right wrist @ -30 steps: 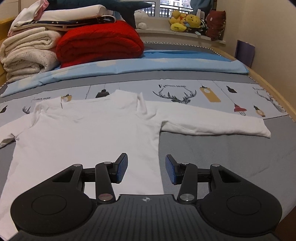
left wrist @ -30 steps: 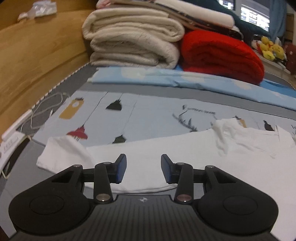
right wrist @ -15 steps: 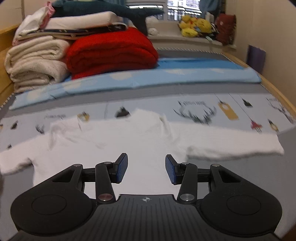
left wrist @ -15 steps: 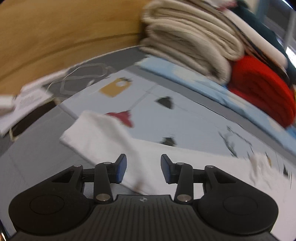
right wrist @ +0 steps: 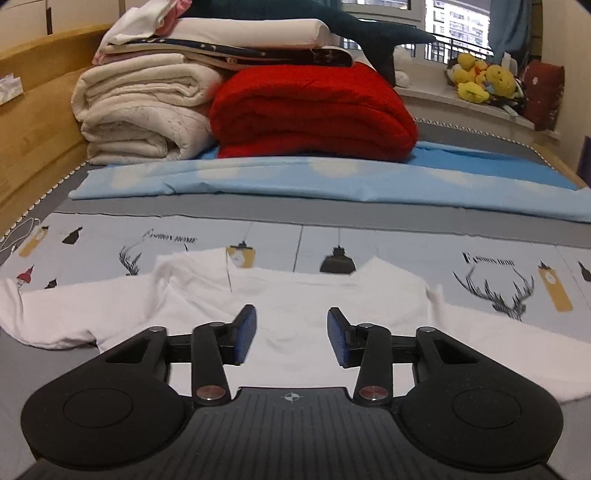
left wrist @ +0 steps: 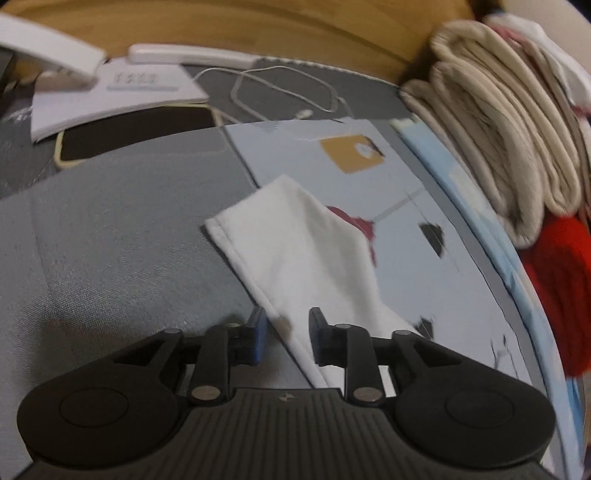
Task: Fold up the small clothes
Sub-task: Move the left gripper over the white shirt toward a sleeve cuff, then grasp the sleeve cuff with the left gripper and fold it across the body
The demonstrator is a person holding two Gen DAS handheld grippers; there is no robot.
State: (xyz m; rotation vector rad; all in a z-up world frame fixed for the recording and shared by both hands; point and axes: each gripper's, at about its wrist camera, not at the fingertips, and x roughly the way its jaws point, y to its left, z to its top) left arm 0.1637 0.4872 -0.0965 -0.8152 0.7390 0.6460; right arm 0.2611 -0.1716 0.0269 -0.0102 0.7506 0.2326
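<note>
A small white long-sleeved shirt (right wrist: 295,295) lies flat on the printed bedsheet (right wrist: 406,243), collar toward the far side and sleeves spread out. My right gripper (right wrist: 291,338) hovers over the chest just below the collar. Its jaws are closing, with cloth beneath them but nothing pinched. In the left wrist view one sleeve (left wrist: 295,251) runs away from me to its cuff (left wrist: 243,206). My left gripper (left wrist: 286,338) is low over that sleeve. The jaws stand narrowly apart, the sleeve's hemmed edge lies between them, and the pads do not press it.
Folded cream blankets (right wrist: 140,110) and a red blanket (right wrist: 314,110) are stacked at the far side on a light blue sheet (right wrist: 295,177). Beyond the cuff lie a phone (left wrist: 136,133), a white booklet (left wrist: 122,92), a cable (left wrist: 288,88) and a wooden headboard (left wrist: 258,26). Plush toys (right wrist: 480,81) sit at the far right.
My left gripper swung left along the sleeve toward the cuff, rolled and dropped lower, with its jaws narrower. My right gripper shifted left from the armpit to the chest below the collar, jaws narrowing.
</note>
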